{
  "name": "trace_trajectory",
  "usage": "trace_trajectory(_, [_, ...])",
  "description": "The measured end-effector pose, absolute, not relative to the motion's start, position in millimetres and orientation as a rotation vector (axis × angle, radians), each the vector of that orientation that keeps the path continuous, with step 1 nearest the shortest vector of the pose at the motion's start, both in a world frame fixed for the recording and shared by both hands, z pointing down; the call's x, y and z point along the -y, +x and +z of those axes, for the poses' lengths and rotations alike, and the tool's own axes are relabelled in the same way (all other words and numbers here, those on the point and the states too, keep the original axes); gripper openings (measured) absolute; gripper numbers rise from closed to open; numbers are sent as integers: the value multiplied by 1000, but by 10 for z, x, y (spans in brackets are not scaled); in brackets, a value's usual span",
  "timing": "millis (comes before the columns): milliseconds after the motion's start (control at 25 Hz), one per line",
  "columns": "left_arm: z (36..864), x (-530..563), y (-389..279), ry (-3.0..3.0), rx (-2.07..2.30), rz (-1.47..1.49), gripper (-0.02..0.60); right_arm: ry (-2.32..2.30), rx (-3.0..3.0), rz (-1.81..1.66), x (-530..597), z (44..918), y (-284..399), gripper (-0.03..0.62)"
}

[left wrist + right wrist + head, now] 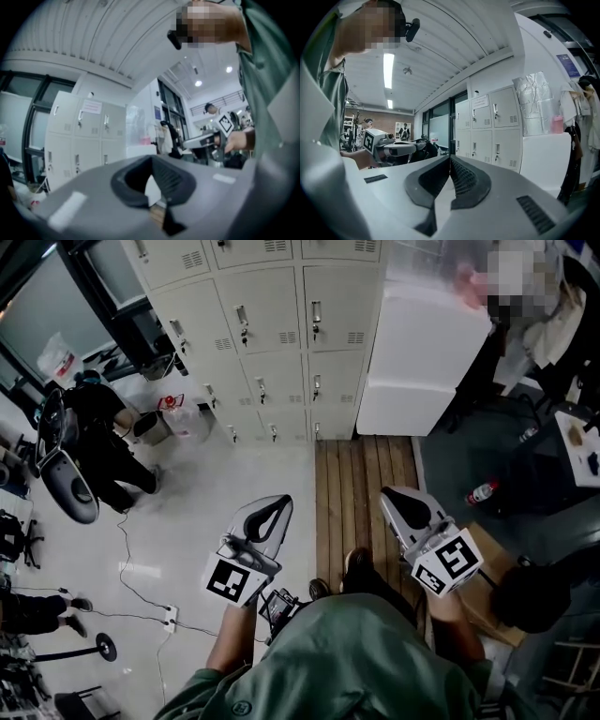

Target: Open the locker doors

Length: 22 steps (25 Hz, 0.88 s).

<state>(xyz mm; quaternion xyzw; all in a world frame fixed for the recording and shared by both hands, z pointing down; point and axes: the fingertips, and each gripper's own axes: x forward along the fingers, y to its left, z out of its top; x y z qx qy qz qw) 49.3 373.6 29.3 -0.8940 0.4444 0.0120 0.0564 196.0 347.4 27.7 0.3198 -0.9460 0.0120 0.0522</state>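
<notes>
Here, both claws are closed and carry nothing. In the left gripper view the left gripper [151, 158] has its dark pads drawn together at the tips, with only floor and a white panel showing through the loop behind them. In the right gripper view the right gripper [450, 159] also has its ribbed pads meeting at the tip, with nothing clamped between them.

From the head view, the left gripper [273, 510] and right gripper [397, 503] are held low in front of the person's green shirt [347, 662]. They sit side by side but apart, and both point toward the lockers [272, 343]. The left one hangs over pale floor and the right one over a strip of wooden flooring [361, 474].

The lockers stand well away from both claws, and neither touches them. Every door in view is closed, each with a small handle and a vent. A white cabinet [422, 352] stands just to their right. A bottle [483, 491] lies on the dark floor beyond the wood.
</notes>
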Motion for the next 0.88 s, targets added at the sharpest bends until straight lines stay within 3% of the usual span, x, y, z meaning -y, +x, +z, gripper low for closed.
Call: trace_trajectory(880, [434,-1839,361,-2715,-1387,-89,-6,888,2925,121,-1409,552,1652,5])
